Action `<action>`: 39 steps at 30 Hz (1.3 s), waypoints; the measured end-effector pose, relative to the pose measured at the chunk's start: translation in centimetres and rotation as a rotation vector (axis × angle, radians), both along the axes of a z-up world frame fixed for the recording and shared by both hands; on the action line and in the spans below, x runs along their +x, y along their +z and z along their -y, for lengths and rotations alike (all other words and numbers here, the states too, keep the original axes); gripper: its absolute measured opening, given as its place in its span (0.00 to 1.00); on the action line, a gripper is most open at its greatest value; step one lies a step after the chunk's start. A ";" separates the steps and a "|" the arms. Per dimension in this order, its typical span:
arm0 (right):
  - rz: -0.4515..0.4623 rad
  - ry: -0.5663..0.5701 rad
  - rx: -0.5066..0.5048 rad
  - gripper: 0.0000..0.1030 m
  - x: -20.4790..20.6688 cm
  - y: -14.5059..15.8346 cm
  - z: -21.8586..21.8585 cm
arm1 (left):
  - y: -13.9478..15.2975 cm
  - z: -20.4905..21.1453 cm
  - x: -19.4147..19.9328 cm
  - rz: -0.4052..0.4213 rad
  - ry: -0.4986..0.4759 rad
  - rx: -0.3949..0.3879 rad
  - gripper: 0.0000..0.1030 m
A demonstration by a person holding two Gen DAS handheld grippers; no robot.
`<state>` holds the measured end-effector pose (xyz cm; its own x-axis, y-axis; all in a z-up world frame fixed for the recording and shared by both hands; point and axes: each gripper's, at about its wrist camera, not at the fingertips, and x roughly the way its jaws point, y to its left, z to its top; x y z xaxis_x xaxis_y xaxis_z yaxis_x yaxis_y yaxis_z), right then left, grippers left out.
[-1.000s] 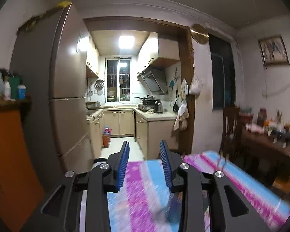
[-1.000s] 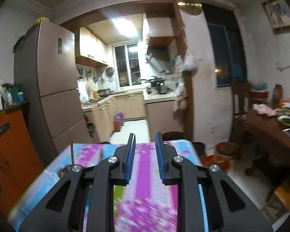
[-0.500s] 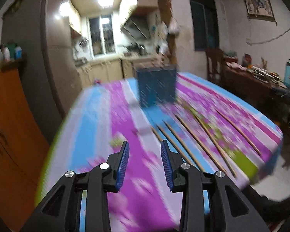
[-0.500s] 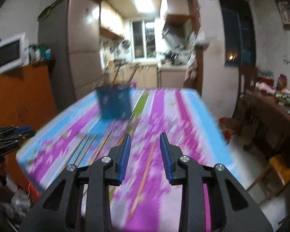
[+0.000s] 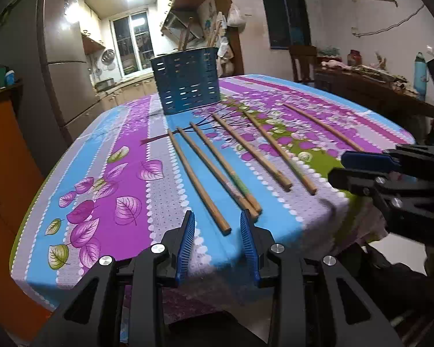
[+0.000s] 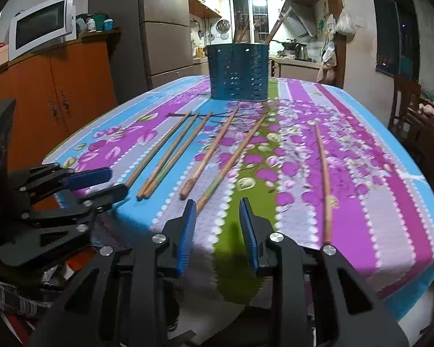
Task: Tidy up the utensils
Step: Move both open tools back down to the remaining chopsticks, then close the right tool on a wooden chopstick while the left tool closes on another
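Six wooden chopsticks (image 5: 198, 177) are laid flat on the worktop (image 5: 121, 190), fanned side by side, three close together, one set well apart; behind them a blue perforated holder (image 5: 186, 79) is stood upright, with several sticks leaning inside

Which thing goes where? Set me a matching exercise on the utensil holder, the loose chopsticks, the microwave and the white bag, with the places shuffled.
Things:
1. blue utensil holder
2. loose chopsticks
3. microwave
4. white bag

Places:
A. lying flat on the tablecloth
B. hanging by the wooden post
C. standing upright at the table's far end
D. on top of the orange cabinet

Pairs: 1-C, 2-A, 3-D, 4-B
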<state>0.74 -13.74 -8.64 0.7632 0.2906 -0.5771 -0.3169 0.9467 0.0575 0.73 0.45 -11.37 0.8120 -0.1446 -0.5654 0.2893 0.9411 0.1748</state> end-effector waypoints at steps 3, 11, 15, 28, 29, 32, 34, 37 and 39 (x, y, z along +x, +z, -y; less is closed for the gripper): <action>0.012 0.012 -0.003 0.28 0.0 -0.2 -0.3 | -0.2 0.0 0.3 0.012 0.007 0.009 0.27; -0.024 0.028 -0.002 0.16 1.0 -1.2 -1.1 | -0.5 -0.2 0.1 0.029 0.003 -0.006 0.24; -0.017 0.026 -0.010 0.10 1.3 -1.4 -1.3 | -0.5 -0.1 0.0 0.036 0.006 0.000 0.24; -0.003 -0.006 0.036 0.06 1.1 -1.1 -0.4 | -0.6 -0.1 -0.1 0.032 0.021 -0.028 0.11; -0.002 -0.011 0.039 0.05 1.1 -1.1 -0.3 | -0.6 -0.1 -0.1 0.031 0.023 -0.031 0.10; 0.006 -0.021 0.045 0.05 0.9 -1.0 0.0 | -0.6 -0.3 0.0 0.031 0.034 -0.038 0.10; 0.013 -0.026 0.047 0.05 0.8 -0.8 0.1 | -0.4 -0.6 0.0 0.040 0.049 -0.049 0.09; 0.025 -0.035 0.049 0.05 0.7 -0.5 0.2 | 0.1 -1.2 -0.1 0.061 0.073 -0.068 0.09; 0.032 -0.039 0.052 0.05 0.7 -0.3 0.4 | 0.4 -1.6 -0.2 0.073 0.086 -0.079 0.08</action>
<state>1.44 -14.15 -8.92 0.7921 0.2894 -0.5374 -0.2826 0.9543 0.0974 0.54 2.09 -10.93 0.8621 -0.1141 -0.4937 0.1961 0.9735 0.1174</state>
